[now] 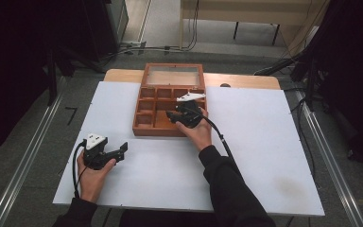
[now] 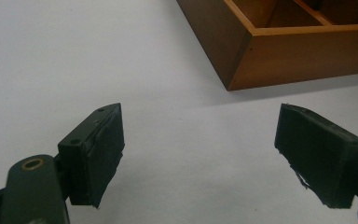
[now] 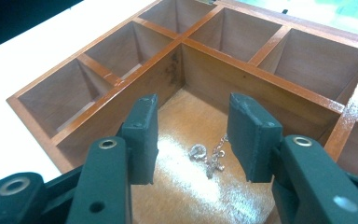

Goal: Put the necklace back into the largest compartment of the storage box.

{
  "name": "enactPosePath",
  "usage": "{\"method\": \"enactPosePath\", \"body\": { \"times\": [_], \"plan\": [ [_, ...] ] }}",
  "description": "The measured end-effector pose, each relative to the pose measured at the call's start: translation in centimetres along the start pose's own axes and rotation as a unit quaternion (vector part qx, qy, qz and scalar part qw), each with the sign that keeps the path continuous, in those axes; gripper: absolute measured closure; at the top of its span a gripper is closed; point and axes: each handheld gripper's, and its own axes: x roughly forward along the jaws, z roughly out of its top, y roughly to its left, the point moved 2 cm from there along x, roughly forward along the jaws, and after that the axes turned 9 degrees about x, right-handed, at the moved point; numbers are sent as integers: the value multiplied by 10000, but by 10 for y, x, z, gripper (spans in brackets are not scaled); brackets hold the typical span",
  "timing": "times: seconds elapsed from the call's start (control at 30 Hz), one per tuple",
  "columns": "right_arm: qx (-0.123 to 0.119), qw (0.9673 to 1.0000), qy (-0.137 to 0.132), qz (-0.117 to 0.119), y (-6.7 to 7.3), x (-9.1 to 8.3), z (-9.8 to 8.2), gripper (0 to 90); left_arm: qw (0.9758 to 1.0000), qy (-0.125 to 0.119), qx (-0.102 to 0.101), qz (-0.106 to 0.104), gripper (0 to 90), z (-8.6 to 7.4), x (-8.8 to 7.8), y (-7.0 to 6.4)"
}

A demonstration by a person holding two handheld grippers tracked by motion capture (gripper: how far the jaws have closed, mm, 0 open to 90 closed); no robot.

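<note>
box (image 3: 205,60): reddish-brown wood, smooth, lightly glossy; floor under the right tool (image 3: 193,140) shines
chain (image 3: 209,156): silvery metal, bright, between that tool's pads
pads (image 3: 142,135): matt dark, edges rough
counter (image 2: 74,60): white, matt, smooth

Chain (image 3: 209,156) in wooden box's (image 1: 142,128) large front compartment, box on table (image 1: 264,156)

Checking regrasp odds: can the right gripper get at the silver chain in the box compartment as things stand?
Probably yes. The right gripper hangs open over the large compartment of the wooden box, the silver chain lies loose on the floor between its fingers, and nothing lies over it.
</note>
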Motion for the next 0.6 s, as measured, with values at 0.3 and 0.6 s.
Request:
{"method": "enactPosePath", "body": {
  "times": [0.3,0.6],
  "plan": [
    [47,9998,-44,161,-1,-14,-7,485,10000,21,13,15,163,0,0,0],
    [-88,9998,-60,141,-3,-28,-17,474,10000,14,9,20,163,0,0,-1]
  ]
}}
